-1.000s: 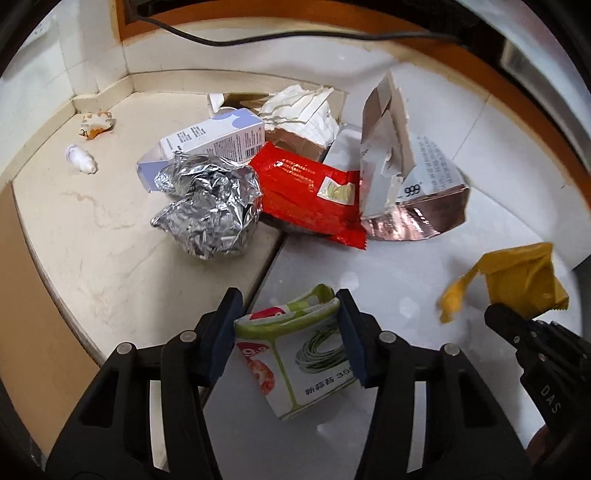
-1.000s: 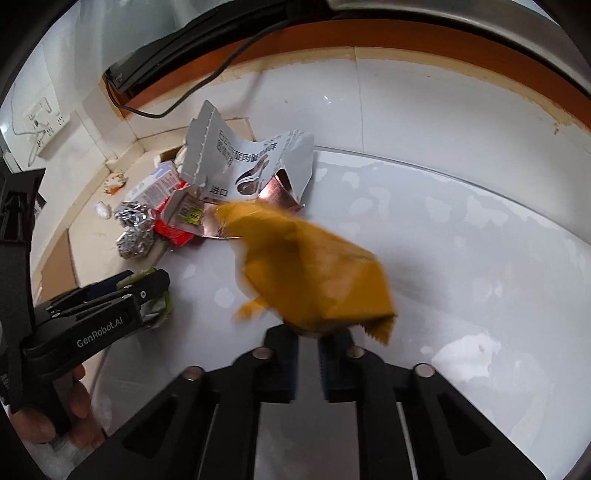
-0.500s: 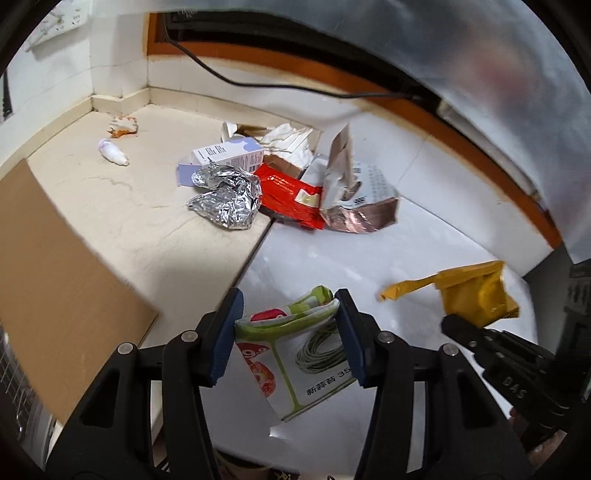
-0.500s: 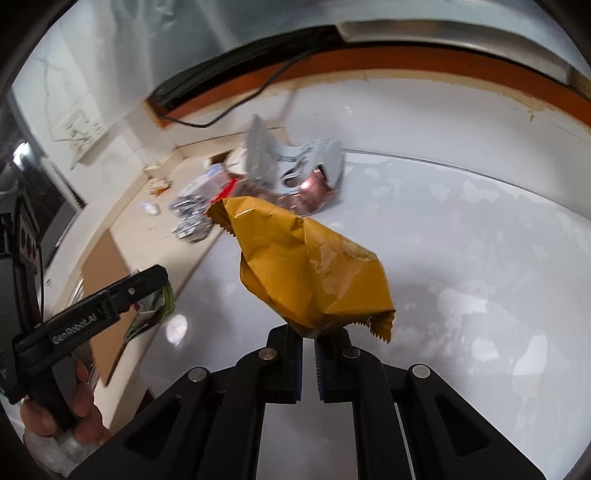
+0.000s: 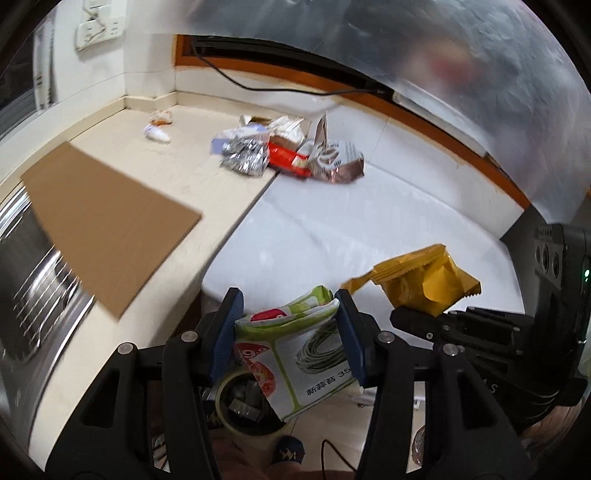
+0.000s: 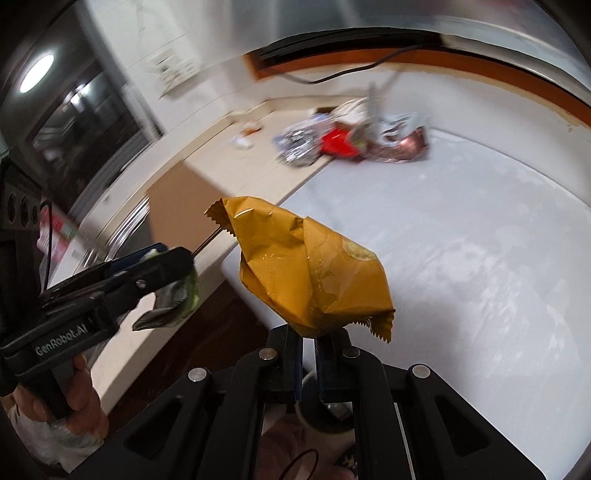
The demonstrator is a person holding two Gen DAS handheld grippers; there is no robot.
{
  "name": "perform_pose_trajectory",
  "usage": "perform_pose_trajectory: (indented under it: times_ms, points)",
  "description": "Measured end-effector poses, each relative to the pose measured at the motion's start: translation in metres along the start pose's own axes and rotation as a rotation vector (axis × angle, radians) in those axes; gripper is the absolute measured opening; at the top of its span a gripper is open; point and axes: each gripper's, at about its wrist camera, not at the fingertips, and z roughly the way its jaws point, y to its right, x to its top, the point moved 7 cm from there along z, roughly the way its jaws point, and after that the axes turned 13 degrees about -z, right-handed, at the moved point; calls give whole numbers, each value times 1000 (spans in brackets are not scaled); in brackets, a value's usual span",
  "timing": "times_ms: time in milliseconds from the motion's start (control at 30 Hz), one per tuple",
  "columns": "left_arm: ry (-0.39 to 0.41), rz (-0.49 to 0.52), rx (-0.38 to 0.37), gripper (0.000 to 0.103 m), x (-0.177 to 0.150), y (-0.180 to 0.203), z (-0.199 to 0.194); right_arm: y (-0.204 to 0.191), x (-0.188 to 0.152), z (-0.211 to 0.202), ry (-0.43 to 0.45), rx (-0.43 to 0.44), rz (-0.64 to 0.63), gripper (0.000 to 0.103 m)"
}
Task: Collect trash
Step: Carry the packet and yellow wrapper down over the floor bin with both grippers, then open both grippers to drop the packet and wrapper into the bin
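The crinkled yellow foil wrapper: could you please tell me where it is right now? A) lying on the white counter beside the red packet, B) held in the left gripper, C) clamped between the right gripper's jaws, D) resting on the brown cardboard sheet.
C: the crinkled yellow foil wrapper stands up out of the right gripper, whose jaws are closed on its lower edge, clear of the counter.

— What do we see around us?
— A white counter (image 5: pixel 369 221) meeting a beige counter (image 5: pixel 177 173), white tiled wall (image 5: pixel 147 55) with a socket (image 5: pixel 98 31).
— And the left?
— A steel sink (image 5: pixel 33 280), dark window (image 6: pixel 85 114), round ceiling light (image 6: pixel 37 74).
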Motion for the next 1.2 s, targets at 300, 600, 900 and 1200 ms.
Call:
perform_pose_trajectory:
  times_ms: [300, 600, 900, 1200]
  points:
    - [-27, -17, 78, 47, -68, -28, -16, -59, -68, 3, -96, 85, -123, 5]
    - [-134, -50, 104, 48, -131, -58, 30, -81, -140, 55, -238, 133, -131, 5]
    - [-226, -44, 130, 48, -201, -94, 120, -65, -236, 156, -387, 105, -63, 5]
    - [-309, -86, 151, 48, -273, -141, 237, -40, -326, 282, -455, 95, -15, 6]
